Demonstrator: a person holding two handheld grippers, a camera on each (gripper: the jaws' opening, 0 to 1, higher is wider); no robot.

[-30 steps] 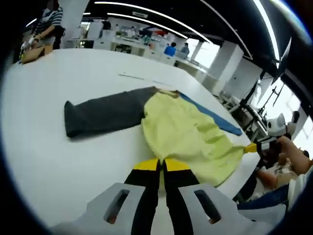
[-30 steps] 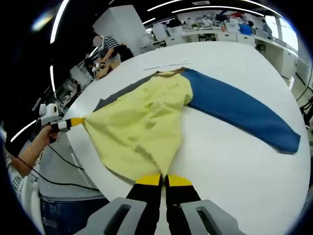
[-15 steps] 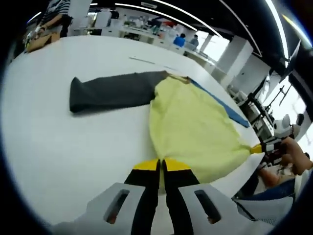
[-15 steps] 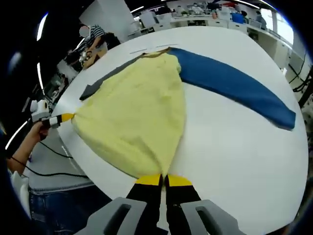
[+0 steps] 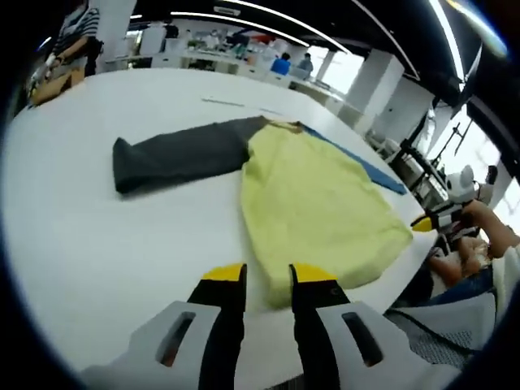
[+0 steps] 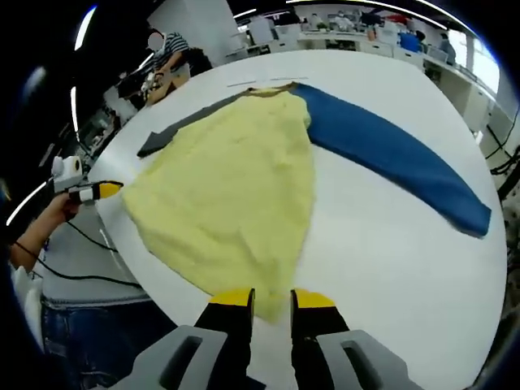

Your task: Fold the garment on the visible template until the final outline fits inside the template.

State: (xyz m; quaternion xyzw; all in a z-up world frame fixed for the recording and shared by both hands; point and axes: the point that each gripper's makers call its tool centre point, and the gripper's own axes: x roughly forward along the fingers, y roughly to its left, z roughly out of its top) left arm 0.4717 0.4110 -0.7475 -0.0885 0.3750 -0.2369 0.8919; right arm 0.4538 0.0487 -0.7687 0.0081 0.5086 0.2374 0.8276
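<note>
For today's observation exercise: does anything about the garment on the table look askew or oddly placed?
Yes. The garment's yellow body lies near the table edge, its hem corner between the open jaws of the right gripper. The blue sleeve and grey sleeve splay outward, unfolded. No template outline is discernible.

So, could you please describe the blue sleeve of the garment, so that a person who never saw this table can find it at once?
On the large white table lies a garment with a pale yellow body. From its collar end two long sleeves spread apart. The blue sleeve is the bright blue one reaching out over bare table, while its neighbour, the dark grey sleeve, lies on the other side of the yellow body.
</note>
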